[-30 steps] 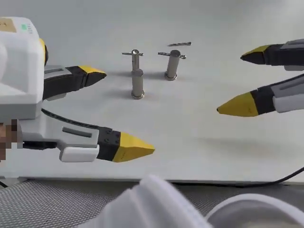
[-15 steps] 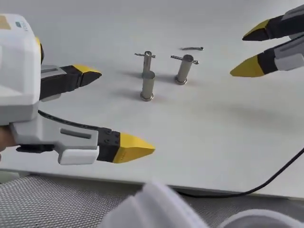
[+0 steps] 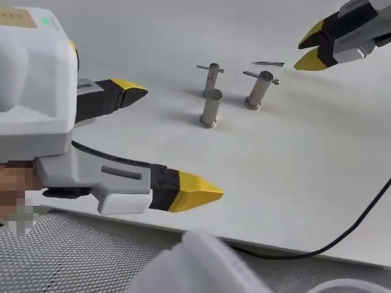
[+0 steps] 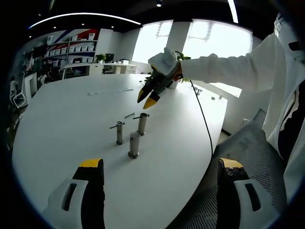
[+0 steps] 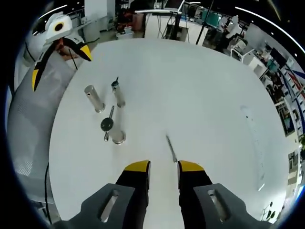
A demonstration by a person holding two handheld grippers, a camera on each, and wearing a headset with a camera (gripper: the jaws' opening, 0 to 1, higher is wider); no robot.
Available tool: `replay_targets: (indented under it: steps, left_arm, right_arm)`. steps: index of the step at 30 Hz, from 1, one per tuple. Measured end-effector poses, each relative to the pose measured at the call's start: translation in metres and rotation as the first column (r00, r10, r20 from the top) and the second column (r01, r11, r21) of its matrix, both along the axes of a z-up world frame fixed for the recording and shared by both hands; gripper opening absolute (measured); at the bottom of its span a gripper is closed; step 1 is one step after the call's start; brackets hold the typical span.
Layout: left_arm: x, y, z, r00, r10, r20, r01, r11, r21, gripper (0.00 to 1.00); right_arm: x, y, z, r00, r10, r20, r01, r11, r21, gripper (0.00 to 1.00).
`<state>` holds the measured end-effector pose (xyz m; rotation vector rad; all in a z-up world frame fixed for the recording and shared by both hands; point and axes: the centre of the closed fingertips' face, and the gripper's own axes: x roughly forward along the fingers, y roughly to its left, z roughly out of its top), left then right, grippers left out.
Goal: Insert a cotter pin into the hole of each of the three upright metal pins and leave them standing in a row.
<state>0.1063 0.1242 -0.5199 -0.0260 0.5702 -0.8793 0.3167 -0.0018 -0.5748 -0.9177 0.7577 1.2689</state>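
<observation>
A: Where do we find the loose cotter pin (image 5: 170, 149)?

B: Flat on the table (image 5: 214, 95), just ahead of our right gripper (image 5: 164, 166), long axis running nearly along its narrowly parted, empty jaws. Our left gripper (image 3: 182, 143), jaws wide, is well apart.

In the head view, the right claw (image 3: 299, 55) is being cut off by the upper right corner of the frame. The left claw (image 3: 183, 143) is being cropped by the left edge. A black cable (image 3: 305, 256) is being cut by the right edge and is being covered near the bottom by a white cloth (image 3: 201, 262), which is itself being cropped by the lower edge. The loose cotter pin (image 3: 267, 63), lying on the bench (image 3: 293, 159) at upper centre, is being rendered too small for its form to be told. On the nearest metal pin (image 3: 211, 108) the hole cannot be made out.
</observation>
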Motion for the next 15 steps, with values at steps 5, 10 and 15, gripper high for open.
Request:
replay_targets:
  steps: [5,10,15]
  left_arm:
    - [0.0,0.0,0.001,1.0,0.004,-0.001,-0.004,1.0,-0.006,0.99]
    - [0.003,0.002,0.0,1.0,0.013,-0.006,-0.013,1.0,-0.009,0.99]
    - [0.005,0.002,-0.001,1.0,0.022,-0.008,-0.022,1.0,-0.021,0.99]
  right_arm:
    - [0.01,0.009,-0.014,1.0,0.01,-0.02,-0.01,1.0,-0.014,0.15]
    - [0.014,0.016,-0.028,0.998,-0.006,-0.066,0.005,1.0,-0.018,0.12]
    - [0.014,0.02,-0.036,0.991,-0.049,-0.123,0.047,0.999,-0.021,0.07]
